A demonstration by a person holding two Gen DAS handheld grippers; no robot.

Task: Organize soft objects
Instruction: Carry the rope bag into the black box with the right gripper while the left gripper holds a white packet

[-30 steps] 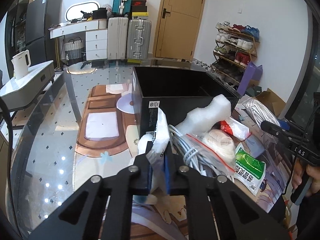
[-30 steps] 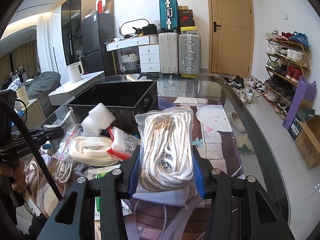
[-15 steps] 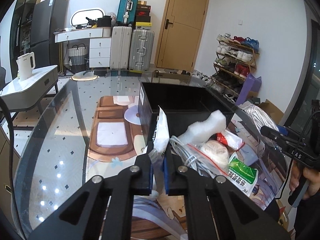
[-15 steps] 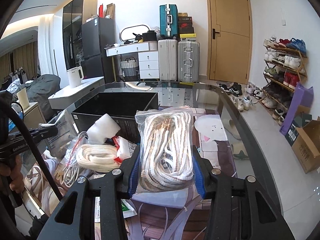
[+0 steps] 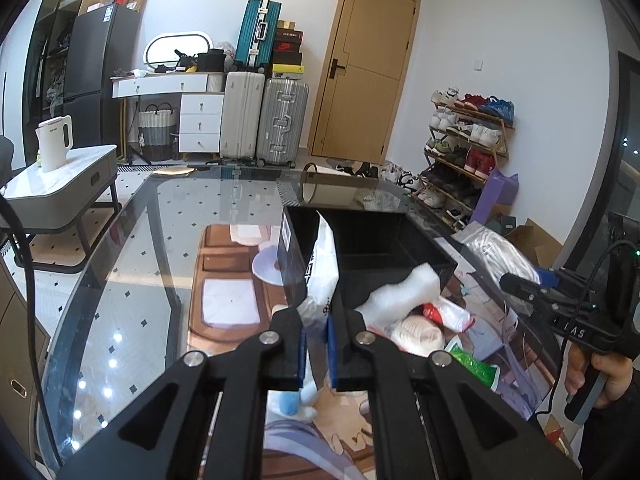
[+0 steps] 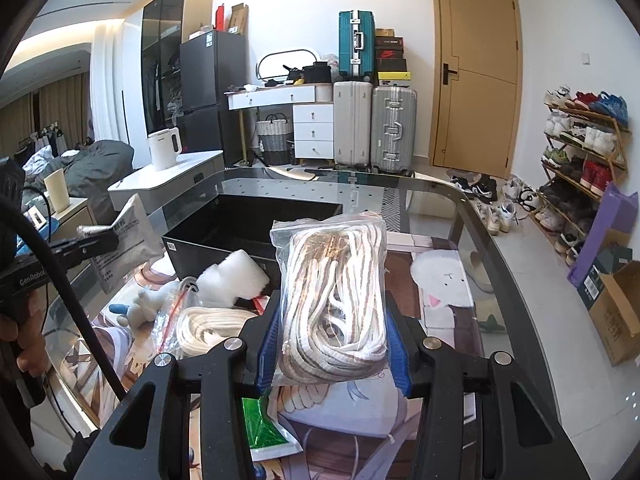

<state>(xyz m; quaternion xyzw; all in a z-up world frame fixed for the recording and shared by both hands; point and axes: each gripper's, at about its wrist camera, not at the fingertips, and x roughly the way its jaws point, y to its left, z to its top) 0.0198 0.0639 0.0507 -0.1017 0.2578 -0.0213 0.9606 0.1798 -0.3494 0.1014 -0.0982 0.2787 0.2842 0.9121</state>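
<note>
Looking along your left gripper point(image 5: 314, 334), you grip a flat white packet point(image 5: 322, 276) raised before the black box point(image 5: 372, 248). In the right view, your right gripper point(image 6: 334, 340) clasps the bagged rope point(image 6: 334, 300) short of that box; next, I judge, carry both over it.

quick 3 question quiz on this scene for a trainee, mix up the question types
1. True or false: the right tool is clamped on a clear bag of white rope.
2. What does the left tool pinch?
A. green packet
B. white printed pouch
C. foam block
3. Fill in: the black bin is ____ inside.

Key: 1 true. 2 B, the white printed pouch. 3 empty.
</note>
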